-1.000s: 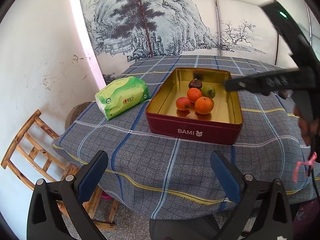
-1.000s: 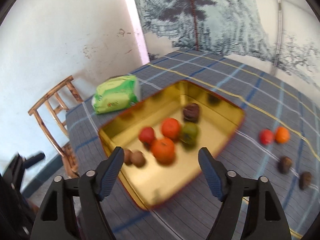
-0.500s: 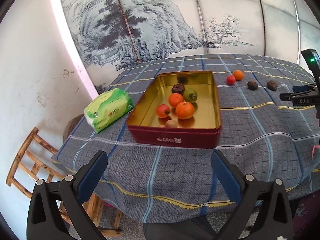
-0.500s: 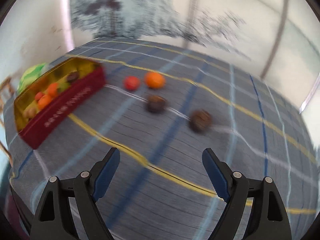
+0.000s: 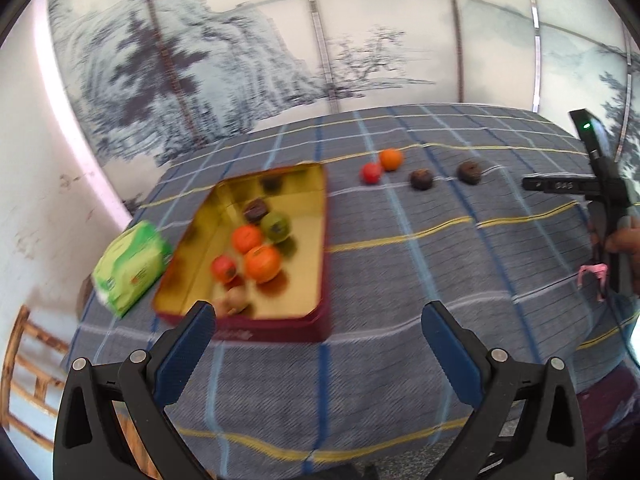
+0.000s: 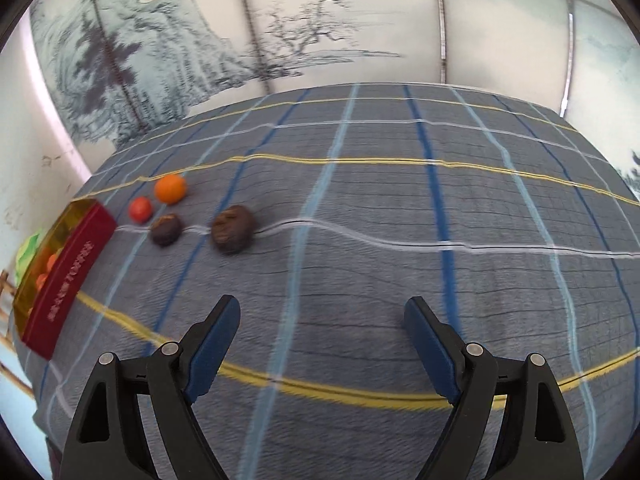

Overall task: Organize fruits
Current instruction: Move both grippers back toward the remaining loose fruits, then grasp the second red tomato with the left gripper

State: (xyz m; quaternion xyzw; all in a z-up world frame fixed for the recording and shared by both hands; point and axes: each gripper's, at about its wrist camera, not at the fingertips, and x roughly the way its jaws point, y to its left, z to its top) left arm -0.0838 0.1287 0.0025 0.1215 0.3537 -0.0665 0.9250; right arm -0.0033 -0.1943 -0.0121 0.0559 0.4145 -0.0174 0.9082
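A red tin (image 5: 320, 264) with a gold inside holds several fruits: two oranges, a red one, a green one and brown ones. On the cloth beyond it lie an orange (image 5: 391, 159), a small red fruit (image 5: 371, 173) and two dark brown fruits (image 5: 421, 179) (image 5: 469, 171). My left gripper (image 5: 318, 322) is open and empty over the cloth in front of the tin. My right gripper (image 6: 322, 314) is open and empty, short of the nearer brown fruit (image 6: 233, 229); the other brown fruit (image 6: 165, 229), red fruit (image 6: 140, 209) and orange (image 6: 170, 188) lie further left.
A green tissue pack (image 5: 130, 268) lies left of the tin. The checked tablecloth (image 6: 400, 240) covers the table; a wooden chair (image 5: 24, 364) stands off its left edge. A painted screen (image 5: 280, 40) backs the table. A hand holding the right tool (image 5: 612, 216) shows at the right.
My right gripper swung away from over the tin to the loose fruits on the cloth. The left gripper shifted right, so the tin now sits left of centre.
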